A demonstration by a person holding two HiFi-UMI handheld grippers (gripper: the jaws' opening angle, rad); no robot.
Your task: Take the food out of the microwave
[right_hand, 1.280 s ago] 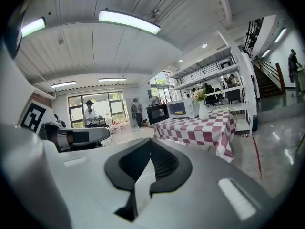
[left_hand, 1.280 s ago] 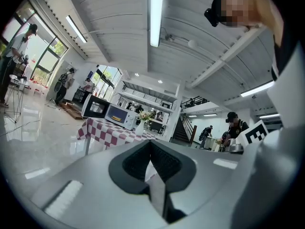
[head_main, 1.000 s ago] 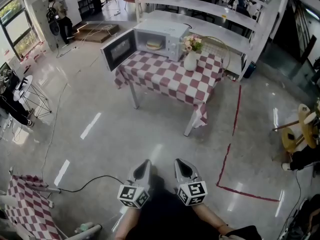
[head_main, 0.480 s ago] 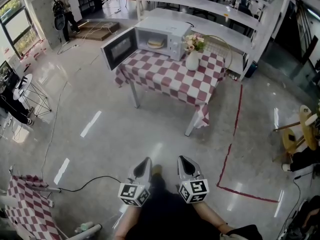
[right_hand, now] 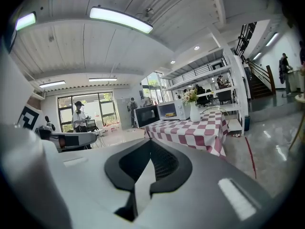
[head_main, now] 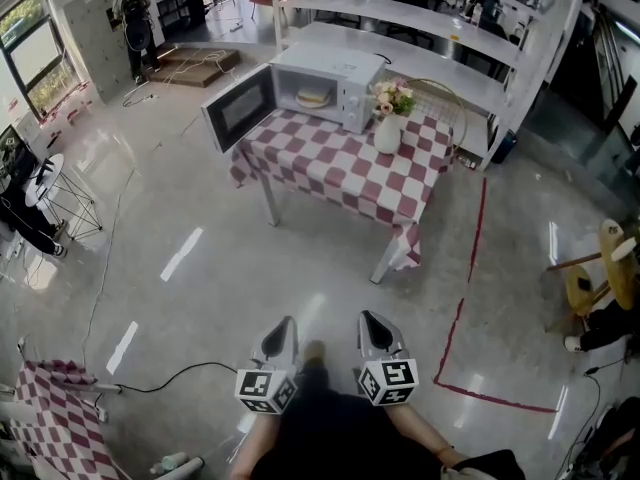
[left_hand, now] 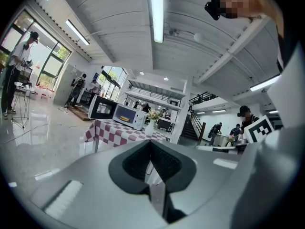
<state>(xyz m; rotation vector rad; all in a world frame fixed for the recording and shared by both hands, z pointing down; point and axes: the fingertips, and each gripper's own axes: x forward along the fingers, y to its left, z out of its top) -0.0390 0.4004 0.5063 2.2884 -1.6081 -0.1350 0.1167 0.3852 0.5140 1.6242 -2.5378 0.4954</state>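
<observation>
A white microwave (head_main: 322, 80) stands far ahead on a table with a red-and-white checked cloth (head_main: 340, 163), its door (head_main: 238, 108) swung open to the left. Inside it lies the pale food on a plate (head_main: 312, 96). The microwave (left_hand: 125, 116) also shows small in the left gripper view, and the microwave (right_hand: 172, 110) in the right gripper view. My left gripper (head_main: 282, 326) and right gripper (head_main: 368, 320) are side by side low over the floor, well short of the table. Both are shut and empty.
A white vase of flowers (head_main: 389, 126) and a wire basket (head_main: 440, 98) stand right of the microwave. White shelving (head_main: 430, 18) runs behind the table. Red tape (head_main: 470, 258) marks the floor at right. A black cable (head_main: 150, 373) and a checked cloth (head_main: 50, 418) lie at left.
Both grippers and the head view have moved forward over the floor toward the table, which now sits slightly lower in view. The person at the back left has walked rightward.
</observation>
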